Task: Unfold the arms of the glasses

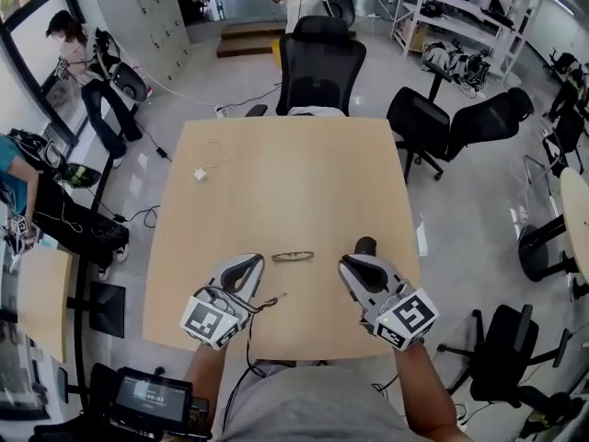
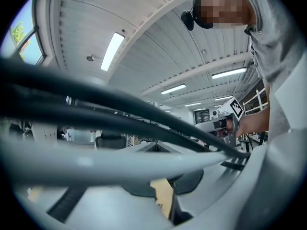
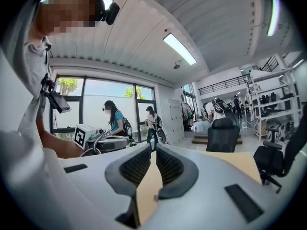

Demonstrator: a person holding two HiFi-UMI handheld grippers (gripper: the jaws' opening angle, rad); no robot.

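Left tongs (image 1: pixel 249 263): grey with dark pads. Jaws are drawn together as far as the head view shows, and nothing is held. Thick black cables (image 2: pixel 144 114) cross its own view and hide the pad tips.
Right tongs (image 3: pixel 154 151): pads meet at the tips, empty.
Thin dark-framed glasses (image 1: pixel 293 256): lying flat on the square light-wood table (image 1: pixel 276 173), apparently folded, between the two tongs and apart from both.
Small white plug with a thin pale cord (image 1: pixel 201 175): on the table's far left part.
Black office chair (image 1: pixel 320 63): at the table's far edge.
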